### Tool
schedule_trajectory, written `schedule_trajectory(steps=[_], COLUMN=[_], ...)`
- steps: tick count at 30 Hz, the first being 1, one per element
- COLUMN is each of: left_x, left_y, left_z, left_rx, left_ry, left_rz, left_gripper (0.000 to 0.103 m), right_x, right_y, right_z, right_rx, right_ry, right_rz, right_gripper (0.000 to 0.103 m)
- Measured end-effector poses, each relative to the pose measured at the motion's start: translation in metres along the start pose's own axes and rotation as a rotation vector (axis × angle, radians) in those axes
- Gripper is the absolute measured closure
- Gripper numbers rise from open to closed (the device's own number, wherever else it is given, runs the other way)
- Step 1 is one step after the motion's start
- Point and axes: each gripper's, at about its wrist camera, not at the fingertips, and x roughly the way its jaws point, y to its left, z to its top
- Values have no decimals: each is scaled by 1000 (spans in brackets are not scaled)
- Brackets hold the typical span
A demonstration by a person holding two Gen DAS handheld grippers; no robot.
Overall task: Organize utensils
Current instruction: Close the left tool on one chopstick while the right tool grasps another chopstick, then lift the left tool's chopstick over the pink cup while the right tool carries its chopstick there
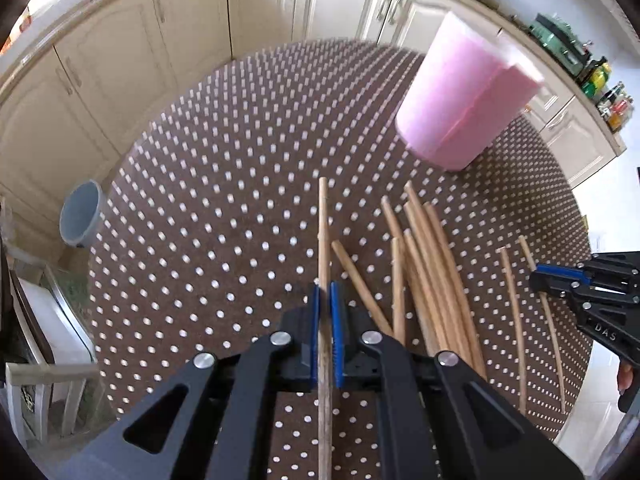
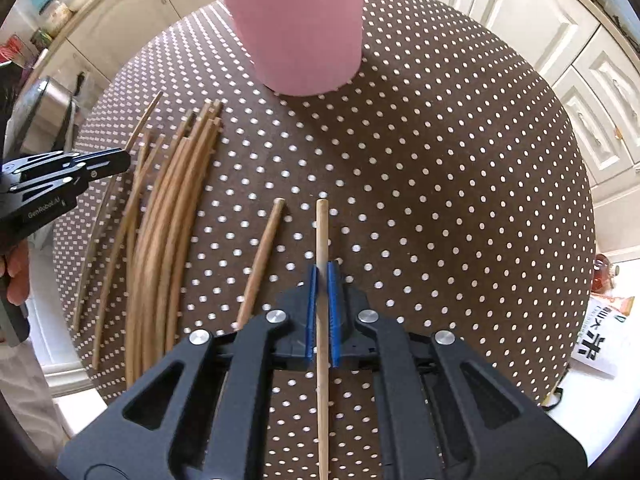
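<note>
Both grippers, left (image 1: 325, 292) and right (image 2: 323, 276), are clamping one chopstick (image 2: 321, 232) each, long axes running forward; I'm judging the right nearer the pink cup (image 2: 296, 28), straight ahead.

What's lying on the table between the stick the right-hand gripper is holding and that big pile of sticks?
One loose chopstick lies alone between the held chopstick and the pile, on the dotted tablecloth. The right wrist view shows it.
</note>
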Motion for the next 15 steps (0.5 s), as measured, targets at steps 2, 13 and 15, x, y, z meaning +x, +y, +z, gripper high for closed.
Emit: schedule_trajectory(steps=[2, 13, 15], left_x=[-18, -133, -149], left_y=[-1, -36, -44], left_z=[3, 20, 20], left_rx=[-2, 81, 103], left_ry=[-46, -320, -357], left_rz=[-10, -69, -76], left_gripper=[97, 97, 97], right_x=[-14, -121, -140], right_y=[-1, 5, 5], right_z=[-2, -5, -6], right_rx=[4, 0, -3], right_ry=[-42, -363, -421], right_rz=[14, 67, 78], right_gripper=[97, 97, 97])
